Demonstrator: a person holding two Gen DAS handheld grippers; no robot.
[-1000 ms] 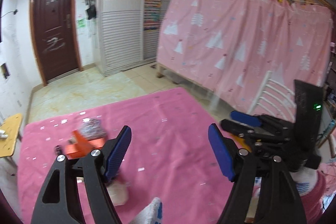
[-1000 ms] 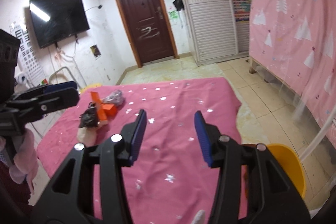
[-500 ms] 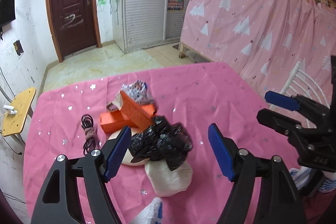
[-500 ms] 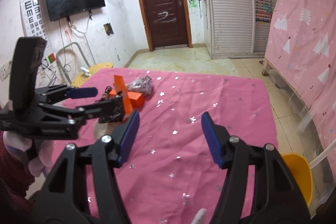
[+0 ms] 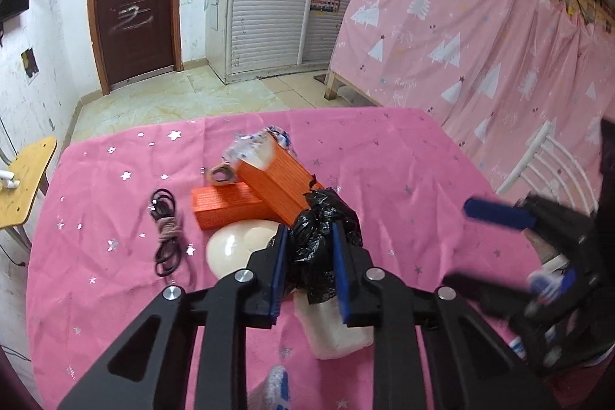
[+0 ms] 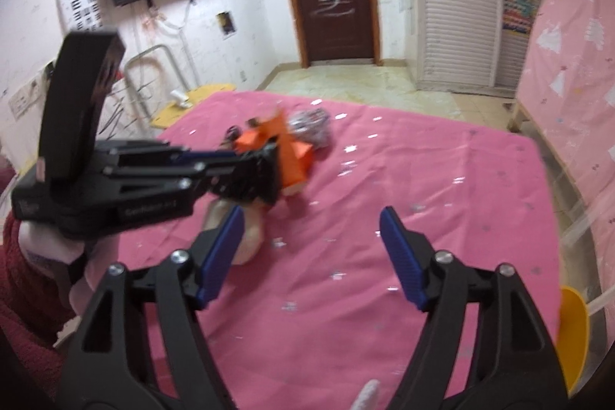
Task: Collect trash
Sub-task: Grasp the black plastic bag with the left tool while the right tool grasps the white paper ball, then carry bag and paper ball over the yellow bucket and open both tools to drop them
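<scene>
A trash pile lies on the pink tablecloth (image 5: 384, 179): two orange boxes (image 5: 226, 208), a crumpled silvery wrapper (image 5: 261, 141), a tape roll (image 5: 223, 175), a cream round piece (image 5: 234, 244) and a white lump (image 5: 334, 329). My left gripper (image 5: 309, 233) is shut on a crumpled black plastic bag (image 5: 326, 218) at the pile's near side. The right wrist view shows the same grip on the bag (image 6: 257, 179), beside the orange boxes (image 6: 292, 156). My right gripper (image 6: 311, 218) is over bare cloth just right of the pile, its jaws opening with nothing between them.
A coiled black cable (image 5: 165, 229) lies left of the pile. A yellow stool (image 5: 27, 187) stands off the table's left edge and a white chair (image 5: 538, 160) off the right. A yellow bin (image 6: 572, 325) sits low at the right, and a pink curtain (image 5: 480, 45) hangs beyond.
My left gripper came down onto the pile and closed on the black bag. My right gripper's jaws widened as it swung toward the pile.
</scene>
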